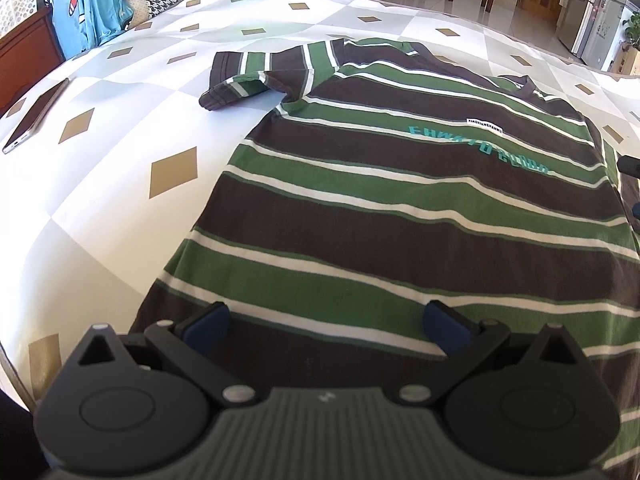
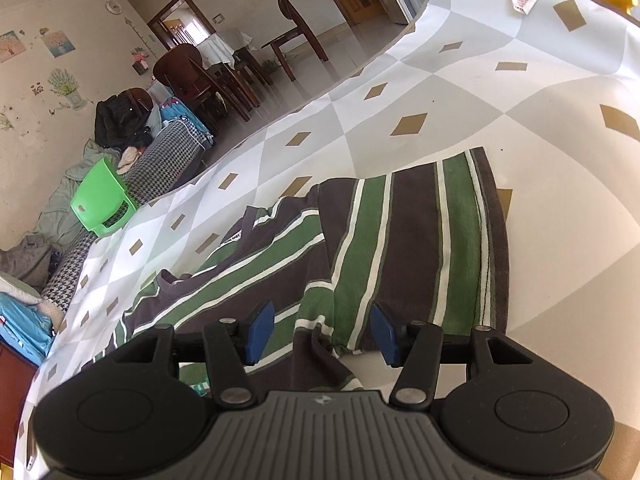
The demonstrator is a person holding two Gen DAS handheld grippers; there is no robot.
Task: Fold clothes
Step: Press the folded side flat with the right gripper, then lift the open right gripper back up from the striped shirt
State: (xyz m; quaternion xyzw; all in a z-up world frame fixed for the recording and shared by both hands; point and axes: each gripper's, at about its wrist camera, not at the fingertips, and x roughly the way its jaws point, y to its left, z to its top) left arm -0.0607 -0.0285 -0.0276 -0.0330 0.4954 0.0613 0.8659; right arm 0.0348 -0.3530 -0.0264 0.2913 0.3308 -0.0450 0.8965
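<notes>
The striped T-shirt [image 1: 400, 208] lies spread flat on the diamond-patterned tabletop [image 1: 120, 208], one sleeve [image 1: 248, 76] partly folded over. The left tongs [image 1: 326, 326] tilt steeply down over the shirt's lower hem, blue pads wide apart, gripping nothing. The right tongs [image 2: 322, 334] point down at a shallower angle over the other sleeve [image 2: 420, 240], pads apart with rumpled cloth below them, not clamped.

Bright, even daylight; soft faint shadows; sharp centre, slight softness and strong fisheye bowing toward dark-cornered edges.
</notes>
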